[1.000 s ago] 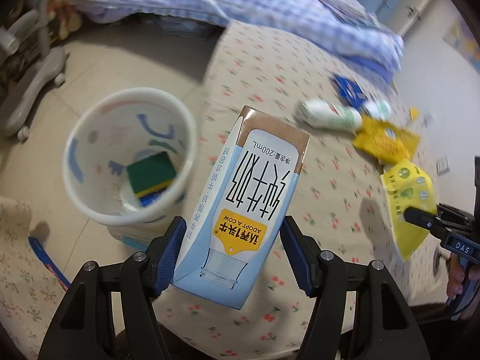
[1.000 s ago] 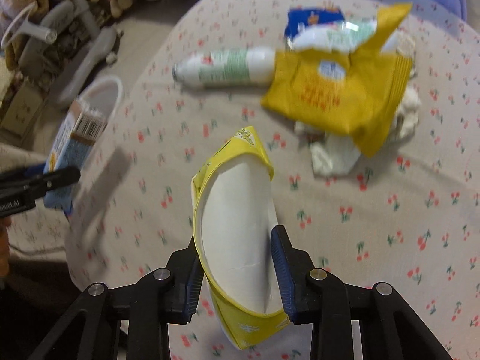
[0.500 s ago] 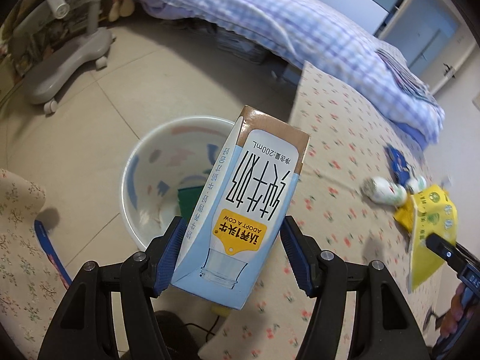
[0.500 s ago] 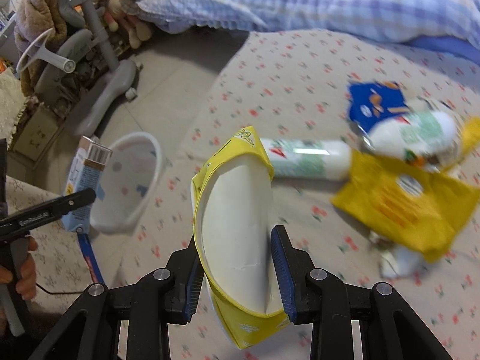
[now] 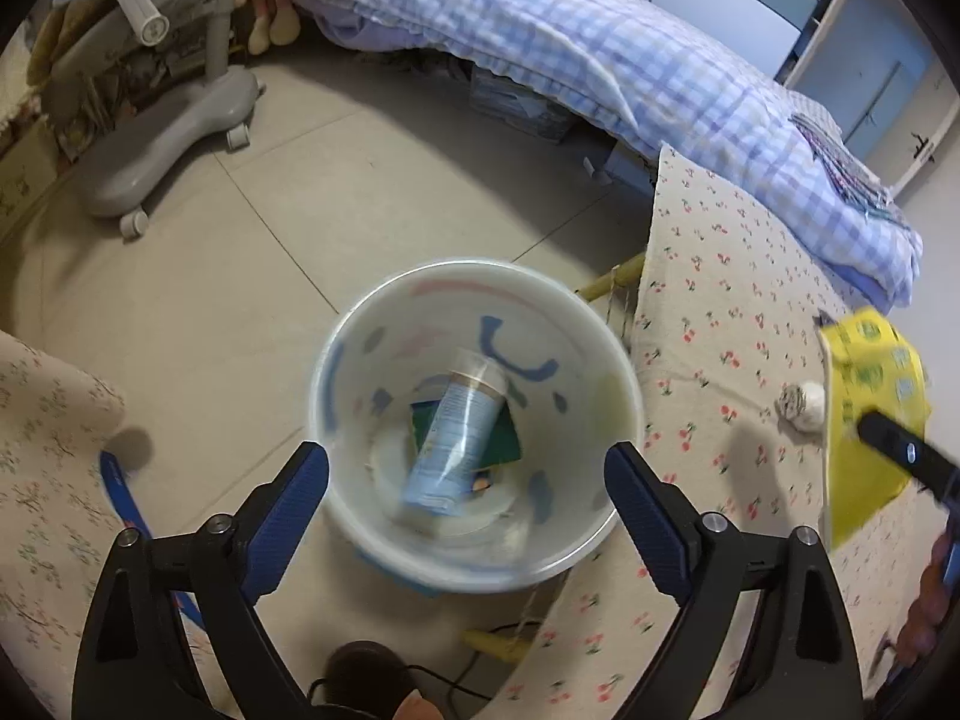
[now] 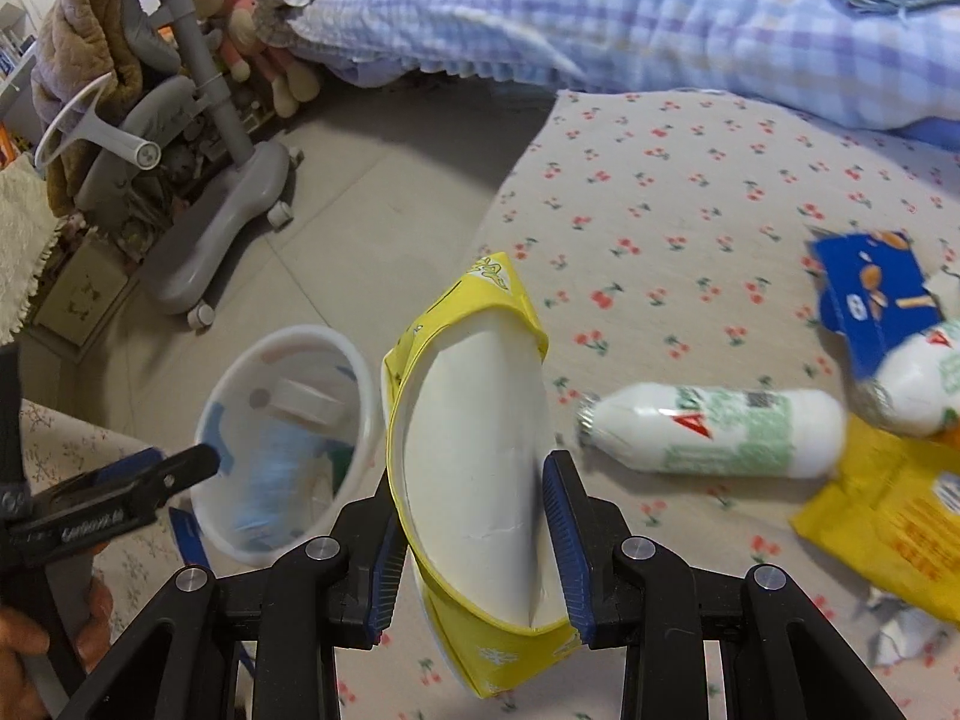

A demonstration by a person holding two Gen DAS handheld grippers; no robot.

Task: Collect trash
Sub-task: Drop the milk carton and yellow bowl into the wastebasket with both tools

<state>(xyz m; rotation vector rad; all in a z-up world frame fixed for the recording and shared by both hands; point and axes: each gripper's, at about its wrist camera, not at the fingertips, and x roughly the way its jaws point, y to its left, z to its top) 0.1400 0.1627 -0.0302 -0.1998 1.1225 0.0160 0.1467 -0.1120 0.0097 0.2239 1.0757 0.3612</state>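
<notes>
My left gripper (image 5: pixel 468 480) hangs directly over the white bin (image 5: pixel 372 516), its blue pads spread wide at 9 and 3 o'clock of the rim with nothing between them. Inside the bin, the pale blue milk carton (image 5: pixel 453 432) lies tilted, its brown-topped end toward 12 o'clock, blurred in the frame, resting over a green sponge (image 5: pixel 504 435) on the bottom; something whitish sits at the bottom toward 7 o'clock, too smeared to name. The bin stands on the tiled floor (image 5: pixel 240 312), just beside the edge of the cherry-print cloth (image 5: pixel 720 312) at its 3 o'clock. My right gripper (image 6: pixel 474 516) is clamped on a flattened yellow carton (image 6: pixel 474 468), white inner face toward the lens, held upright above the cloth; in the left view it shows at 3 o'clock. From the right view the bin sits at 9 o'clock of that carton, with the left gripper's black tip over its near rim. On the cloth at 3 o'clock lie a white bottle with green label (image 6: pixel 720 432), a second white bottle (image 6: pixel 918 384), a blue wrapper (image 6: pixel 870 294) and a yellow bag (image 6: pixel 888 528), close together, the second bottle overlapping the wrapper.
</notes>
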